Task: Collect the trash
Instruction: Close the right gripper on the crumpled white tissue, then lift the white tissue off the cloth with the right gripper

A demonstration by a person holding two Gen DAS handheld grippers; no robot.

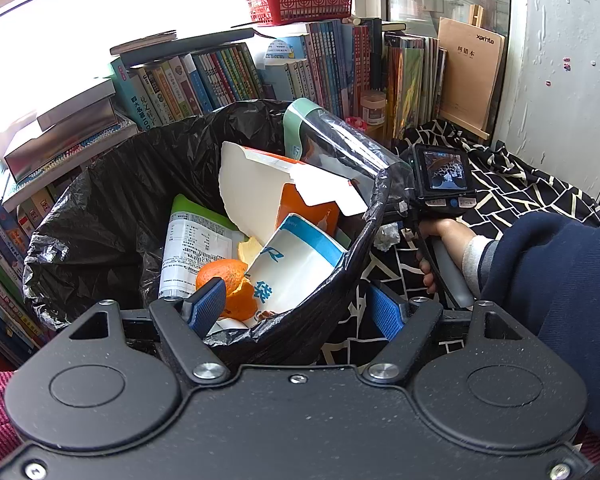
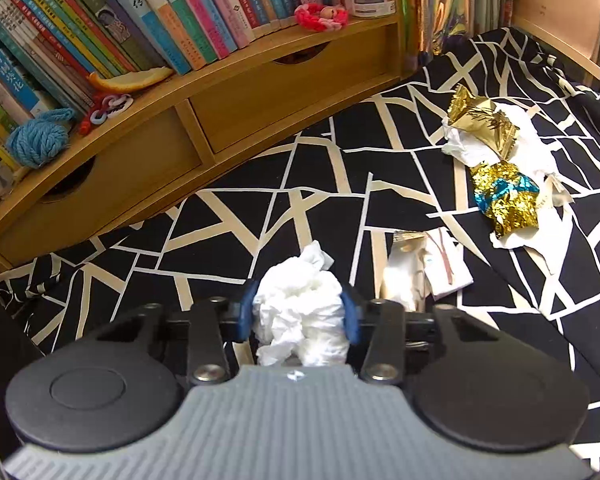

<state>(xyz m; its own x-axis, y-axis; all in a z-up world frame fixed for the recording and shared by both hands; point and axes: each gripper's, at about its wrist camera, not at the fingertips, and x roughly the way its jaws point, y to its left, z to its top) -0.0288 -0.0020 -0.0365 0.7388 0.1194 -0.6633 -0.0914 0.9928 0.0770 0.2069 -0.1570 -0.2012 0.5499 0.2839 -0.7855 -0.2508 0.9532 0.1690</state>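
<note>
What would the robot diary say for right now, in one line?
right gripper: shut on crumpled tissue | left gripper: holding trash bin rim | gold wrappers: on cloth

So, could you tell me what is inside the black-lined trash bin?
The trash bin holds orange peel, a torn white carton, a blue-and-white box and a printed packet; anything beneath is covered.

One crumpled tissue (image 2: 300, 312), two gold foil wrappers (image 2: 482, 118), one lined bin (image 1: 112, 184), two drawers (image 2: 296, 100)

brown notebook (image 1: 470, 76): "xprinte" | white-blue carton (image 1: 296, 264): "袋"
</note>
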